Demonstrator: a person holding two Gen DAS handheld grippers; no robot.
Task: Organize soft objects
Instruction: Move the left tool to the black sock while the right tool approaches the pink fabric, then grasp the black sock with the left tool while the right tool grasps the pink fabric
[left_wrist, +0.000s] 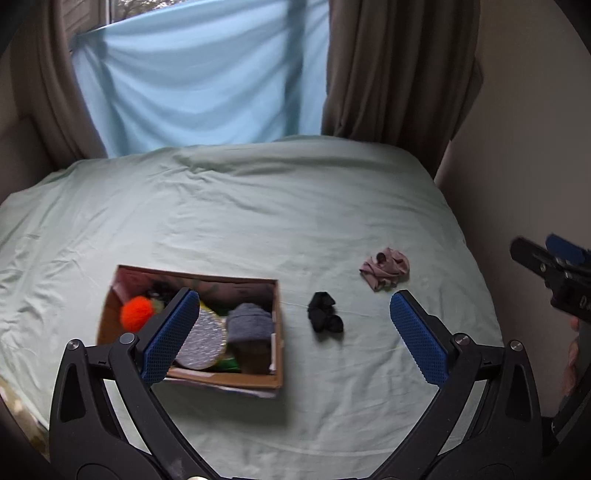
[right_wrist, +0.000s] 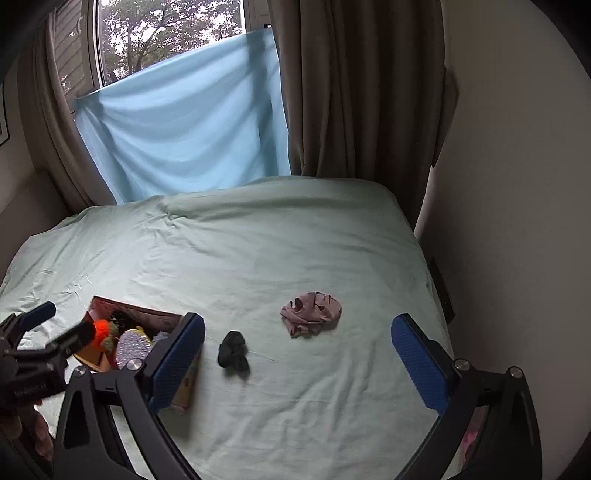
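Note:
A cardboard box (left_wrist: 279, 325) lies on the bed and holds an orange pom-pom (left_wrist: 136, 313), a grey knit piece (left_wrist: 249, 321), a silvery round pad (left_wrist: 201, 345) and other soft items. A black crumpled sock (left_wrist: 325, 316) lies right of the box. A pink crumpled cloth (left_wrist: 386, 267) lies farther right. My left gripper (left_wrist: 293, 332) is open and empty above the box and sock. My right gripper (right_wrist: 297, 354) is open and empty, with the sock (right_wrist: 233, 354) and pink cloth (right_wrist: 312, 313) ahead of it. The box (right_wrist: 147, 319) is at its left.
The bed (left_wrist: 258, 221) has a wrinkled pale green sheet. A light blue cloth (left_wrist: 207, 81) hangs over the window between brown curtains (left_wrist: 399, 66). A wall (right_wrist: 517, 184) runs along the bed's right side. The other gripper shows at each view's edge (left_wrist: 554, 273) (right_wrist: 33, 347).

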